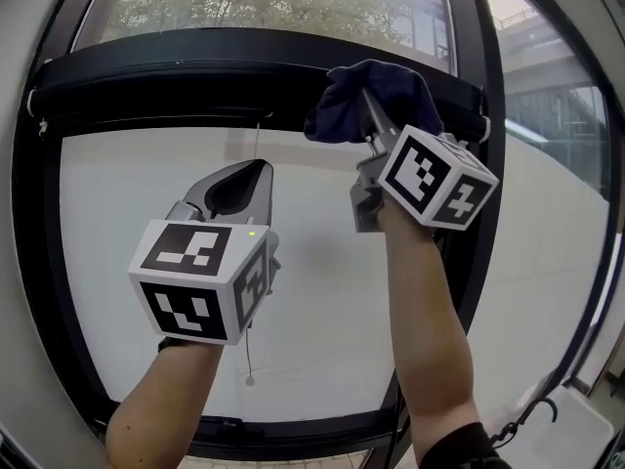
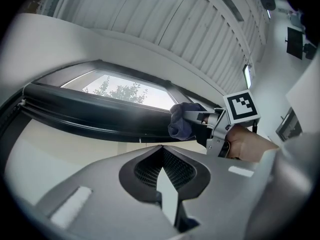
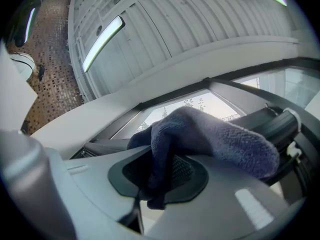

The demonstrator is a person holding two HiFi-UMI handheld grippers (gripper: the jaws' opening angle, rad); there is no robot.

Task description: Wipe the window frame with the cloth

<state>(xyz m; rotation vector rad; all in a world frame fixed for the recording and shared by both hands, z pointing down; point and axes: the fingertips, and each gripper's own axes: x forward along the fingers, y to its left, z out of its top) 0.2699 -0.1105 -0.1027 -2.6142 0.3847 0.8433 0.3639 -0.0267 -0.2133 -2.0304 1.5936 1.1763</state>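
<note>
Your right claw point(image 1: 369, 110): clenched on dark blue terry cloth point(image 1: 400, 86), bunched against black metal window frame point(image 1: 176, 76), top bar. Your left claw point(image 1: 256, 169): clenched, empty. Risk: a hard drag may pull the cloth free.

I count two grippers (left gripper point(image 1: 252, 169), right gripper point(image 1: 371, 115)), one cloth point(image 1: 337, 115), one window frame point(image 1: 176, 76) and one thin cord point(image 1: 250, 360).

Likely an office building interior — tall black metal window frame point(image 1: 471, 37), white slatted ceiling point(image 3: 165, 29), long strip lights point(image 3: 102, 36) — glass-fronted building point(image 1: 562, 125) outside.
</note>
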